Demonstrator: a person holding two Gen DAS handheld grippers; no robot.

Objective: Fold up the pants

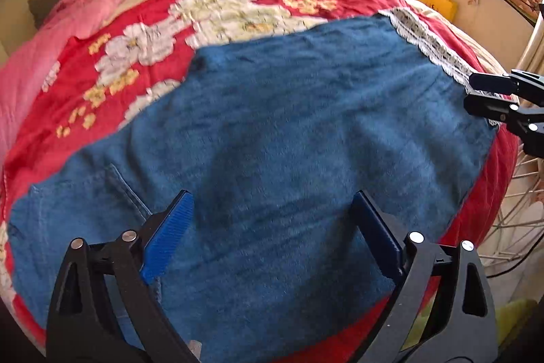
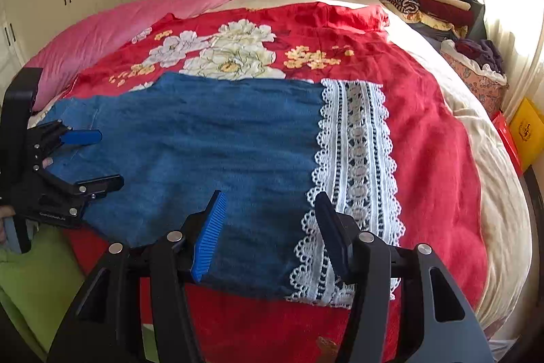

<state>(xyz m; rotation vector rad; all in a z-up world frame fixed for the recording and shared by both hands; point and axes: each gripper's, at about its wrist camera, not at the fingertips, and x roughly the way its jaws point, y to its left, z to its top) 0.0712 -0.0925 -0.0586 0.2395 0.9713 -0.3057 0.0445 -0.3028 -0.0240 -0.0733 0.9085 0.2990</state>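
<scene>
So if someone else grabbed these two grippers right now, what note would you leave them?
Left gripper: open, nothing between its jaws, over the waist end of the pants.
Right gripper: open, empty, over the near edge by the lace hem.
Pants: lying flat across the red bedspread, apparently already folded leg on leg.
Left to do: probably grip both ends and fold the length over.

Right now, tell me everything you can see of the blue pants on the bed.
The blue pants look like soft denim, laid flat and lightly wrinkled across the red floral bedspread. A wide white lace trim finishes the leg end; a stitched pocket seam shows at the opposite end. The left gripper stands wide open over the pocket end, the right gripper open at the lace edge. Neither visibly grips the cloth.
</scene>
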